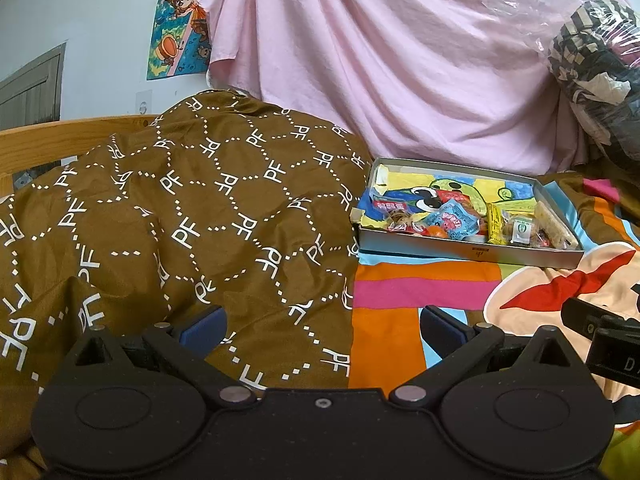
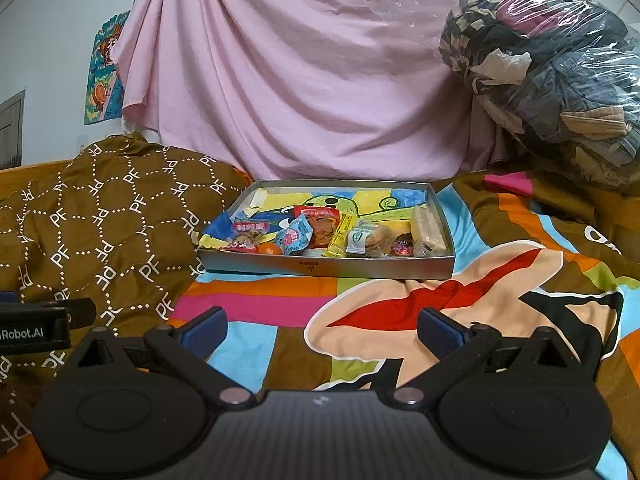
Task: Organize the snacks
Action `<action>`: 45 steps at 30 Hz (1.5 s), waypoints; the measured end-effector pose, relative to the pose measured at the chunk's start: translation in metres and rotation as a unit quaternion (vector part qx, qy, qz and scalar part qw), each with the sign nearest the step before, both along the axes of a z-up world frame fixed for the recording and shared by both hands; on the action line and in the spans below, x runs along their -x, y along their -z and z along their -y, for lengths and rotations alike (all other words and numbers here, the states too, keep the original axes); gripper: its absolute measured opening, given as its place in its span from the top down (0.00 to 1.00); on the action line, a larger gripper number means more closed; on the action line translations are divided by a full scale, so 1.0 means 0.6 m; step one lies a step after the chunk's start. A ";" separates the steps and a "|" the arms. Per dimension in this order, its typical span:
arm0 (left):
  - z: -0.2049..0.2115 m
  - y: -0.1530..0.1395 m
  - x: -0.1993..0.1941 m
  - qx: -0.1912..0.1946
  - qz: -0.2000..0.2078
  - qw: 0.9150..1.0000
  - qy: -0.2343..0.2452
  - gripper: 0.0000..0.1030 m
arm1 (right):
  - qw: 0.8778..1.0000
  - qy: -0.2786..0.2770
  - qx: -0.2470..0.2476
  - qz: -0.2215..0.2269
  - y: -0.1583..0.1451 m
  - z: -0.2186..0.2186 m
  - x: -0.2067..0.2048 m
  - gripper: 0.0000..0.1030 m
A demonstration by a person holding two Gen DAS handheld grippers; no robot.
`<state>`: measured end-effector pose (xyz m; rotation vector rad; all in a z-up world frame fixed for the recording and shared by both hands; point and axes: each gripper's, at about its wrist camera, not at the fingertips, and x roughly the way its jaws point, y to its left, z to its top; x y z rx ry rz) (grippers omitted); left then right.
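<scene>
Both grippers — left gripper (image 1: 323,326) and right gripper (image 2: 322,328) — are hovering with jaws spread wide and empty, facing the snacks (image 2: 320,232) in the tray (image 2: 320,268) (light, crinkly, probably slippery packets), likely best pinched at a sealed edge.

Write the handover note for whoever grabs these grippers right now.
Left gripper: open, empty, hovering over the brown PF quilt.
Right gripper: open, empty, over the striped bedspread.
Grey tray sits on the bedspread ahead, apart from both grippers. Snacks are jumbled along its near edge: blue packet, red packet, yellow bar, rice bar.
Done: nothing visibly sorted.
Left: all the organizing.
</scene>
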<state>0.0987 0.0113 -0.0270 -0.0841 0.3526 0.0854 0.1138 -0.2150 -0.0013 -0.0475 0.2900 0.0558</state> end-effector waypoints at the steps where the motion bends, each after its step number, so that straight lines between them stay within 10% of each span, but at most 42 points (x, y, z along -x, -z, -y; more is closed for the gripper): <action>1: 0.000 0.000 0.000 0.000 0.000 1.000 0.000 0.01 | 1.000 0.000 0.000 0.000 0.000 0.000 0.000 0.00; 45: -0.001 0.001 0.001 0.003 -0.002 1.000 -0.002 0.01 | 1.000 -0.001 0.001 -0.007 0.003 -0.004 -0.002 0.00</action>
